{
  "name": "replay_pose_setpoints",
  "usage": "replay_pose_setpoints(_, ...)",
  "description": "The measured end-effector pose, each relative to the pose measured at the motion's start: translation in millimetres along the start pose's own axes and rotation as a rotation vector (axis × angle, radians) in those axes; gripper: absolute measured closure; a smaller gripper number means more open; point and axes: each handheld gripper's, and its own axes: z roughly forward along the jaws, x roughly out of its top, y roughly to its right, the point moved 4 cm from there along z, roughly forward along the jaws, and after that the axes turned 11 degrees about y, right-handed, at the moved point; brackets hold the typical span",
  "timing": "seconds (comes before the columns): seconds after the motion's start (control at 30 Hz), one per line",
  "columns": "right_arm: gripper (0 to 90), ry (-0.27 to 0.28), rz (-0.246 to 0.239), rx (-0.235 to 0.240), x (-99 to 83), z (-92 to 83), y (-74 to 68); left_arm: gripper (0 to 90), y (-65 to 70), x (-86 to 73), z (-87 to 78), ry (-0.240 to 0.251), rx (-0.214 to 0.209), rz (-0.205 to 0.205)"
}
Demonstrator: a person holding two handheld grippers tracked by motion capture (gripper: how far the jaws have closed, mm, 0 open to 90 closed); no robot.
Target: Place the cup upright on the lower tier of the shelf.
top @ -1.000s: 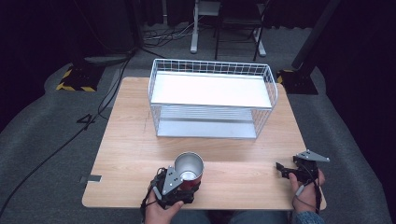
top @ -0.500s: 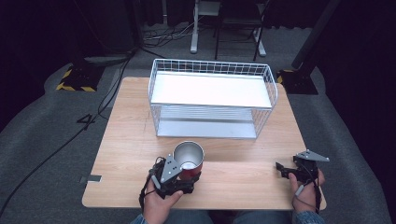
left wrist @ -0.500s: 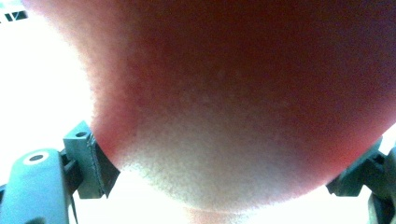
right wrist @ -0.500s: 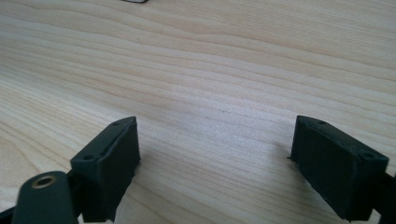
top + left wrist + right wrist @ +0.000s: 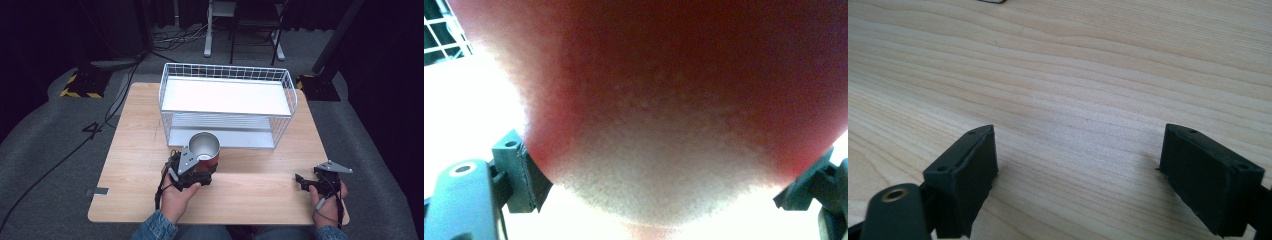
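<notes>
While the red cup point(image 5: 205, 150) is clamped upright in the left gripper point(image 5: 192, 167), just before the wire rack point(image 5: 227, 107), the right gripper point(image 5: 305, 181) is held wide apart and empty.

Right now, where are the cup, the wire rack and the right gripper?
cup point(image 5: 204, 145), high view, on its metal inside.
wire rack point(image 5: 226, 71), high view, on its back top rim.
right gripper point(image 5: 298, 178), high view, between its open fingers.
</notes>
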Motion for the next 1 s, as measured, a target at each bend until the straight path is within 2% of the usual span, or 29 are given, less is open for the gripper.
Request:
replay_pose_setpoints(0.13,15.6,0.000,-0.002,0.001,0.0,0.0,0.1,16.0,-4.8,1.5,13.1,0.019,0.020,-0.022)
replay_pose_setpoints(0.37,15.6,-0.001,-0.002,-0.001,0.0,-0.2,-0.1,16.0,-12.6,1.8,33.6,0.020,0.046,0.005)
replay_pose_setpoints(0.47,15.7,-0.001,-0.001,-0.002,0.0,-0.3,-0.4,16.0,-15.7,-0.5,42.6,0.021,0.051,0.000)
replay_pose_setpoints(0.57,15.6,-0.001,-0.002,-0.002,0.0,-0.3,-0.3,15.9,-18.9,-3.7,51.3,0.011,0.053,-0.001)
replay_pose_setpoints(0.67,15.6,-0.001,-0.002,-0.002,0.0,-0.3,-0.3,16.0,-23.2,-6.1,58.8,-0.006,0.058,0.017)
replay_pose_setpoints(0.77,15.6,-0.002,0.000,-0.002,0.0,-0.4,-0.6,16.0,-25.7,-8.9,66.6,-0.001,0.061,-0.010)
replay_pose_setpoints(1.0,15.6,0.001,-0.003,-0.003,0.0,-0.3,-0.6,16.0,-32.9,-13.8,80.3,-0.033,0.072,-0.027)
